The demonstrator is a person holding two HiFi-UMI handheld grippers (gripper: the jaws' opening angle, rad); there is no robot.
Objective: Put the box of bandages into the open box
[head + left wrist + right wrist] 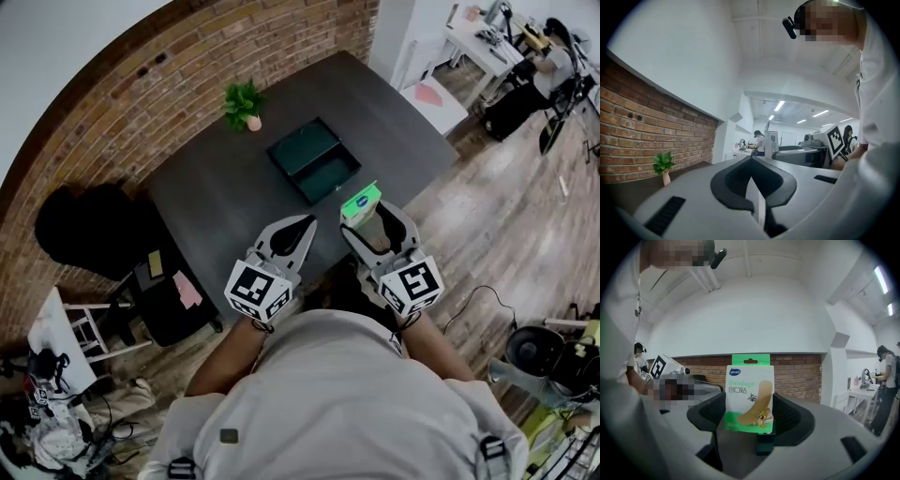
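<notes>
Right gripper: the right gripper (750,422) has its jaws closed onto the two narrow sides of the box of bandages (750,397), low on its body, so most of the box stands up clear above the dark pads
Left gripper: the left gripper (753,180) has its jaws pressed together with nothing between them; in the head view it (296,231) hangs beside the right one (373,225), near the front edge of the table (225,211)
Where the box is: carried upright in the air over the near part of the table, apart from the open box (302,150), which lies further back towards the middle
Step in hand: judged from this, the grasp is done and the carry is under way; the placing is not yet done
Next move: it calls for taking the held box (361,201) forward over the dark green container, lowering it between the walls, then parting the jaws
Look of the box: a slim carton, white front with green bands at top and bottom, a hang tab with a slot, the word "Bandage" and a tan plaster with a cartoon printed on it
How it may handle: light and thin-walled, so a hard squeeze could dent it
Further out: a small potted plant (244,103) stands at the back of the table by the brick wall (159,84)
</notes>
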